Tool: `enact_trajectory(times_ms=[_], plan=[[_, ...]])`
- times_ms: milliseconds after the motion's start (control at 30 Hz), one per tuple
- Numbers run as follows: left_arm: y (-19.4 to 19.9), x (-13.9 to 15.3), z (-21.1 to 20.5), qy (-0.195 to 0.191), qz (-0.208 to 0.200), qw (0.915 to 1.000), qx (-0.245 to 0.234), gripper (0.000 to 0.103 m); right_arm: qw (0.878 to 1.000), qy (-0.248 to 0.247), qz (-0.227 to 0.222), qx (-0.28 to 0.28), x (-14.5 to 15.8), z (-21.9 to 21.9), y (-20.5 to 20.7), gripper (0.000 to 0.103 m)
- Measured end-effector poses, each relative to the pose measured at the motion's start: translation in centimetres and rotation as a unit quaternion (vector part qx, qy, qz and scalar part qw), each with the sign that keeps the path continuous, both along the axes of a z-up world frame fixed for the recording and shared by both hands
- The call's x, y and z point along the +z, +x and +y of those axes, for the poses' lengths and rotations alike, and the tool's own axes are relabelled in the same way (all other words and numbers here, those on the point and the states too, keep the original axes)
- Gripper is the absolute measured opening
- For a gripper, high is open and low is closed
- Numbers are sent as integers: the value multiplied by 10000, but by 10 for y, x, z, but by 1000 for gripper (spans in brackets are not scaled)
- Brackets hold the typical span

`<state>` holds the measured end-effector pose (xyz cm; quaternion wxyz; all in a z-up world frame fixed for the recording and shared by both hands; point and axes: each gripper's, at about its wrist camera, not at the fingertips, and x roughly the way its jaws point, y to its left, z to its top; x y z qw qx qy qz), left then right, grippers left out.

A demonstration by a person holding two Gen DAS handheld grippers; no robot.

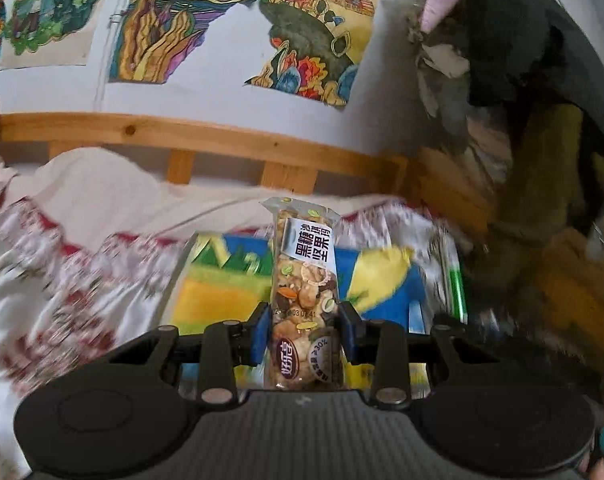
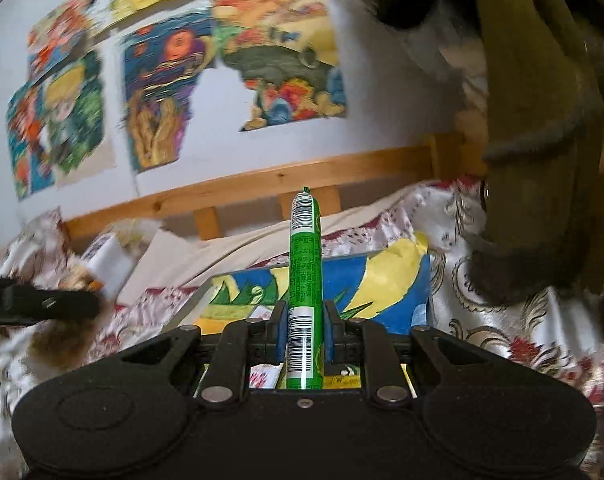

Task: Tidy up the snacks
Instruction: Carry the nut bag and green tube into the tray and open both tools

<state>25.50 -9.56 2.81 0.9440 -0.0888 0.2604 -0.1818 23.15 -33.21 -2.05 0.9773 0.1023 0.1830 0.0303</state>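
My left gripper (image 1: pixel 305 320) is shut on a clear-wrapped nut bar (image 1: pixel 304 276) with a white label, which stands up between the blue pads over a colourful box (image 1: pixel 221 280) on the bed. My right gripper (image 2: pixel 305 320) is shut on a slim green sausage stick (image 2: pixel 305 264) with barcodes, pointing up and away over the same box (image 2: pixel 382 280). In the left wrist view the green stick (image 1: pixel 457 288) shows blurred at the right. In the right wrist view the left gripper's black finger (image 2: pixel 45 304) reaches in from the left edge.
A flowered satin bedspread (image 1: pixel 61 280) covers the bed, with a white pillow (image 1: pixel 101 196) behind. A wooden bed rail (image 1: pixel 221 140) runs along a wall hung with colourful drawings (image 1: pixel 169 20). Hanging dark and olive clothes (image 2: pixel 542 160) crowd the right side.
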Motion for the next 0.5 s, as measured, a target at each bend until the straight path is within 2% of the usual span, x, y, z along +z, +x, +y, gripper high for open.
enact_trajectory(times_ms=[167, 300, 500], plan=[[59, -19, -34, -274, 197, 9994, 62, 39, 9997, -79, 211, -72, -18, -13, 29, 18], [89, -42, -55, -105, 407, 9991, 74, 39, 9989, 34, 433, -178, -32, -21, 46, 18], [106, -80, -69, -2, 815, 9965, 178, 39, 9959, 313, 795, -308, -54, -26, 69, 18]])
